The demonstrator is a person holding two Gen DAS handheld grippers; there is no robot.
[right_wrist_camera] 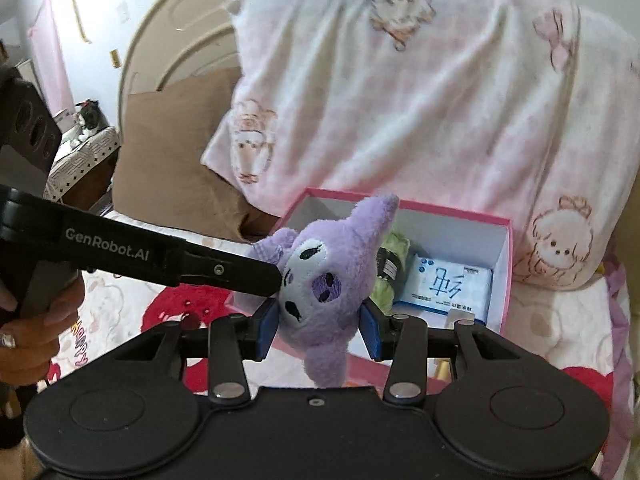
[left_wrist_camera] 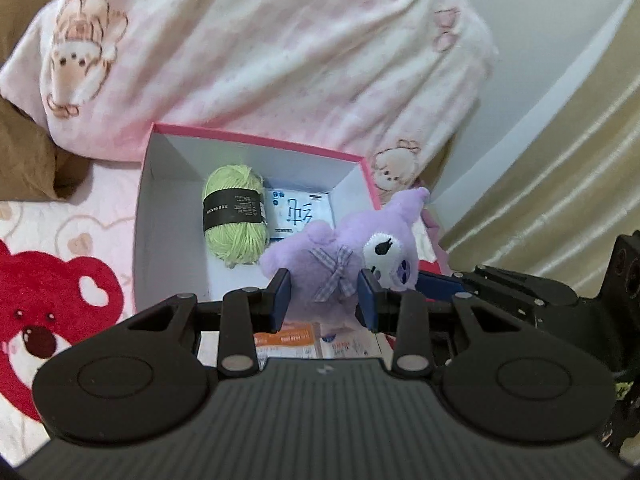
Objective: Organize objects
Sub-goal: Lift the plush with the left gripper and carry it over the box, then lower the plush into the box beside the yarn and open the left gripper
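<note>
A purple plush toy (left_wrist_camera: 340, 252) with a white face is held above the open pink-rimmed white box (left_wrist_camera: 168, 184). My left gripper (left_wrist_camera: 325, 300) is shut on the plush's body by its checked bow. My right gripper (right_wrist_camera: 318, 326) is shut on the plush's head (right_wrist_camera: 324, 280). Both grippers hold the same toy over the box's near edge. Inside the box lie a green yarn ball (left_wrist_camera: 236, 216) with a black band and a white-and-blue packet (left_wrist_camera: 298, 212); the box (right_wrist_camera: 502, 264), the yarn (right_wrist_camera: 394, 264) and the packet (right_wrist_camera: 444, 286) also show in the right wrist view.
A pink pillow (left_wrist_camera: 260, 52) with a bear print leans behind the box. The bed cover (left_wrist_camera: 52, 280) has red bear prints. A brown cushion (right_wrist_camera: 176, 160) lies at the left, a curtain (left_wrist_camera: 560, 184) hangs at the right. Orange and white packets (left_wrist_camera: 292, 338) lie under my left gripper.
</note>
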